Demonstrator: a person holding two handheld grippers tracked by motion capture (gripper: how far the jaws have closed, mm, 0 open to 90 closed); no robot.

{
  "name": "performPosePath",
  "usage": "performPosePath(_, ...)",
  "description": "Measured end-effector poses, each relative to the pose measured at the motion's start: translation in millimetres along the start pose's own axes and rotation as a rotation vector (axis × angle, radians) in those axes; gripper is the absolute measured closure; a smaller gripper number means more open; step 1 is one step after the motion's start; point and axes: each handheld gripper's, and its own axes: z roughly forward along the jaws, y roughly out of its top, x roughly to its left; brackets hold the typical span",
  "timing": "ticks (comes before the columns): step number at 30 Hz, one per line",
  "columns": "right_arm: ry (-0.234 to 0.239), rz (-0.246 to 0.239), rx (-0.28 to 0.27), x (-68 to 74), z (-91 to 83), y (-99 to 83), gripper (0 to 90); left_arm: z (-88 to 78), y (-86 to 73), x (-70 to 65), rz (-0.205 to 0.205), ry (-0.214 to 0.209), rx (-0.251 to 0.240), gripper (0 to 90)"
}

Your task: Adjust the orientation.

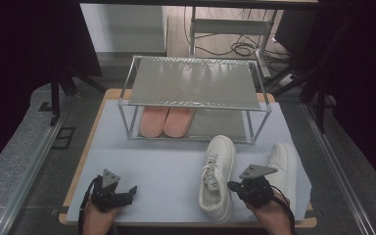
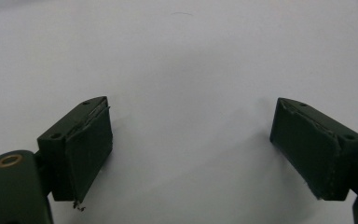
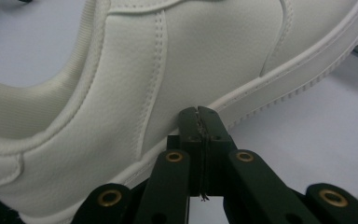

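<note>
1. My right tool (image 3: 200,112) is fully closed on nothing, its tips against the sole edge of the near white sneaker (image 1: 217,176), which lies by the worktop's (image 1: 166,171) front edge, right of centre.
2. My left tool (image 1: 127,192) rests wide and empty at the front-left corner.
3. I judge the step to be nudging this sneaker toward the shoe rack (image 1: 196,98) at the rear edge.
4. The next move calls for a steady push, or spreading the tool to grip.

Open table (image 1: 166,171) lies left of the near white sneaker (image 1: 218,176); the rack (image 1: 193,100) blocks the far side
</note>
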Motion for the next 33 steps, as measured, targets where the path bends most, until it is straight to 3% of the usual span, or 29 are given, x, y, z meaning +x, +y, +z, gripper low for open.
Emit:
performPosePath(10,-0.087,0.025,0.061,-11.1,4.2,-6.0,87.8,-0.1,0.0,0.0,0.001,0.0,0.0,12.8)
performPosePath(12,-0.058,0.052,0.04,-15.8,2.7,-8.6,86.9,-0.1,0.0,0.0,0.0,0.0,0.0,12.8)
performPosePath(26,-0.016,0.075,-0.045,-19.1,-22.6,-10.9,74.8,-0.1,0.0,-0.1,0.0,0.001,0.0,12.8)
performPosePath(33,0.054,0.079,-0.087,-9.5,-38.3,-13.8,88.8,0.0,-0.1,-0.2,0.001,0.001,0.0,12.9)
